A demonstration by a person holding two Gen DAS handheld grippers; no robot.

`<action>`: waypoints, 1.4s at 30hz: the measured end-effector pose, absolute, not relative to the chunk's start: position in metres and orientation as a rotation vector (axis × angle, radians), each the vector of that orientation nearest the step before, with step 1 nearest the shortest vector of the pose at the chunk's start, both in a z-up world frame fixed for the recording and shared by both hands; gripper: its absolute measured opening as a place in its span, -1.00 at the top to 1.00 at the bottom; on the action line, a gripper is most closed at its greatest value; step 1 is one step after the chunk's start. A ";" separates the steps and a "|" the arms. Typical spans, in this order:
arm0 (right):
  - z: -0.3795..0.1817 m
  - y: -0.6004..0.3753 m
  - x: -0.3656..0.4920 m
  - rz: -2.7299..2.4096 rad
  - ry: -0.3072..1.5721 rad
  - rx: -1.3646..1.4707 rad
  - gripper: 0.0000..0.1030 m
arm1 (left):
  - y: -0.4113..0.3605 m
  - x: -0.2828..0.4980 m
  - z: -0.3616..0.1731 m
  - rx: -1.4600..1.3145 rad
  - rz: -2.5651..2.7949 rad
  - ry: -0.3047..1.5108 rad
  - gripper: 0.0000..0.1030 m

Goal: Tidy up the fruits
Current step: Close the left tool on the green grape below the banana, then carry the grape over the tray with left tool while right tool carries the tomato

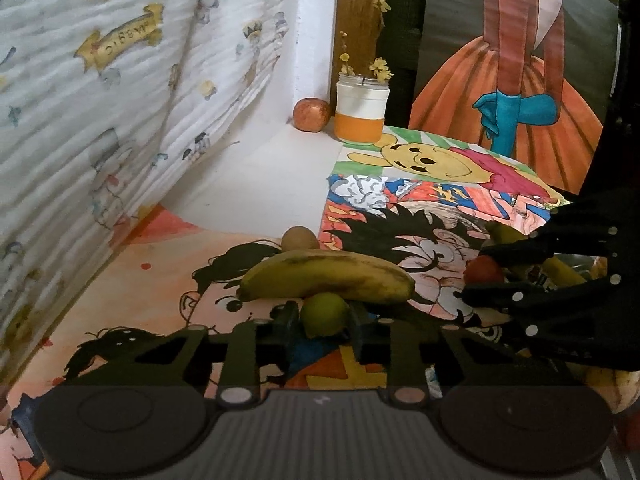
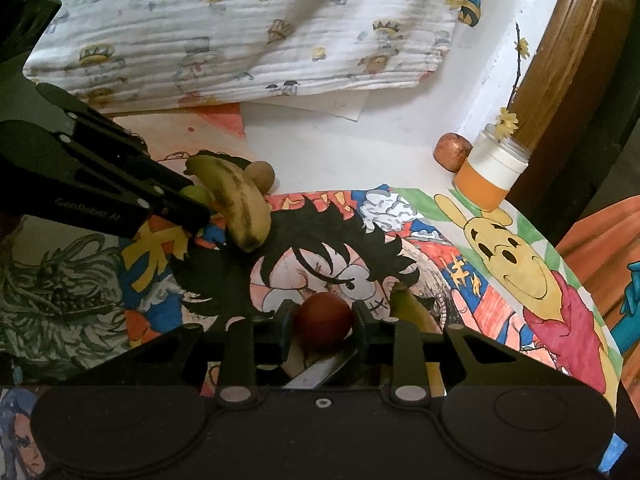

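My left gripper is shut on a green round fruit, right behind a yellow banana lying on the drawings; a small brown fruit sits just beyond the banana. My right gripper is shut on a dark red round fruit, with a second banana and a metal dish rim under it. In the right wrist view the left gripper holds the green fruit beside the banana. A reddish apple rests in the far corner.
A jar with an orange band and dried yellow flowers stands next to the apple by a wooden post. A patterned white cloth hangs along the left. Coloured cartoon drawings cover the table.
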State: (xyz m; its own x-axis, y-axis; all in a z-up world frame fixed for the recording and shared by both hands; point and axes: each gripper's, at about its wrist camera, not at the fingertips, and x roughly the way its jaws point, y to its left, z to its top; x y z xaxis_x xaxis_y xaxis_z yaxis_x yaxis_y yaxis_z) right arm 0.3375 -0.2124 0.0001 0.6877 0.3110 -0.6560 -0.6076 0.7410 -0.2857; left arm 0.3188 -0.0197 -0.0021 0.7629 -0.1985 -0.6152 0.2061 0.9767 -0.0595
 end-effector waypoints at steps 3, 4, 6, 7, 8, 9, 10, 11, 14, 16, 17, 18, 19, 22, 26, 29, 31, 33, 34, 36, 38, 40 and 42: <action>0.002 -0.213 0.332 0.541 0.614 -0.519 0.37 | -0.019 0.316 -0.002 0.020 -0.218 0.663 0.46; 0.003 -0.213 0.331 0.542 0.611 -0.518 0.37 | -0.019 0.316 -0.002 0.019 -0.216 0.661 0.46; 0.005 -0.213 0.327 0.541 0.603 -0.514 0.37 | -0.017 0.314 -0.001 0.011 -0.209 0.661 0.46; 0.007 -0.214 0.326 0.541 0.598 -0.511 0.37 | -0.016 0.313 0.000 0.009 -0.205 0.659 0.46; 0.009 -0.214 0.324 0.540 0.594 -0.507 0.37 | -0.016 0.311 0.001 0.010 -0.203 0.657 0.46; 0.011 -0.214 0.322 0.539 0.590 -0.505 0.37 | -0.016 0.310 0.002 0.012 -0.202 0.655 0.46; 0.013 -0.214 0.320 0.540 0.586 -0.502 0.37 | -0.016 0.308 0.004 0.013 -0.202 0.653 0.46; 0.015 -0.215 0.318 0.541 0.582 -0.503 0.37 | -0.017 0.306 0.006 0.014 -0.203 0.651 0.46; 0.023 -0.217 0.309 0.541 0.565 -0.510 0.37 | -0.020 0.298 0.011 0.020 -0.209 0.643 0.46; 0.028 -0.220 0.303 0.539 0.553 -0.508 0.37 | -0.023 0.291 0.016 0.021 -0.215 0.637 0.46; 0.032 -0.223 0.299 0.537 0.547 -0.504 0.37 | -0.025 0.288 0.018 0.020 -0.216 0.633 0.46; 0.034 -0.225 0.296 0.534 0.542 -0.501 0.37 | -0.027 0.285 0.020 0.018 -0.219 0.629 0.46; 0.037 -0.229 0.292 0.531 0.537 -0.498 0.37 | -0.029 0.282 0.023 0.015 -0.220 0.625 0.46; 0.045 -0.238 0.279 0.519 0.521 -0.492 0.37 | -0.035 0.272 0.030 0.008 -0.230 0.613 0.46; 0.056 -0.255 0.259 0.498 0.503 -0.478 0.37 | -0.047 0.258 0.040 0.001 -0.246 0.596 0.46; 0.064 -0.269 0.243 0.481 0.491 -0.468 0.37 | -0.058 0.246 0.047 -0.012 -0.258 0.585 0.46; 0.068 -0.278 0.232 0.471 0.484 -0.463 0.37 | -0.065 0.238 0.051 -0.026 -0.271 0.583 0.46; 0.070 -0.287 0.220 0.458 0.480 -0.452 0.37 | -0.073 0.229 0.054 -0.034 -0.285 0.580 0.46; 0.071 -0.292 0.214 0.452 0.479 -0.446 0.37 | -0.077 0.225 0.056 -0.037 -0.290 0.577 0.46; 0.072 -0.302 0.203 0.439 0.481 -0.437 0.37 | -0.085 0.216 0.059 -0.043 -0.303 0.572 0.46; 0.072 -0.312 0.191 0.427 0.486 -0.428 0.37 | -0.092 0.208 0.060 -0.046 -0.316 0.569 0.46; 0.071 -0.321 0.180 0.415 0.494 -0.418 0.37 | -0.100 0.200 0.061 -0.050 -0.331 0.566 0.46; 0.068 -0.331 0.169 0.403 0.504 -0.407 0.37 | -0.108 0.191 0.061 -0.053 -0.345 0.567 0.46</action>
State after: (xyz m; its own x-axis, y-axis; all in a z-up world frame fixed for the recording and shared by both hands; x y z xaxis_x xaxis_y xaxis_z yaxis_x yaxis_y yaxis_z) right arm 0.1690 -0.3306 0.0677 0.8020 0.2673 -0.5342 -0.4624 0.8440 -0.2718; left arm 0.1914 -0.1079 0.0607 0.7877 -0.3350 -0.5170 0.3059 0.9411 -0.1439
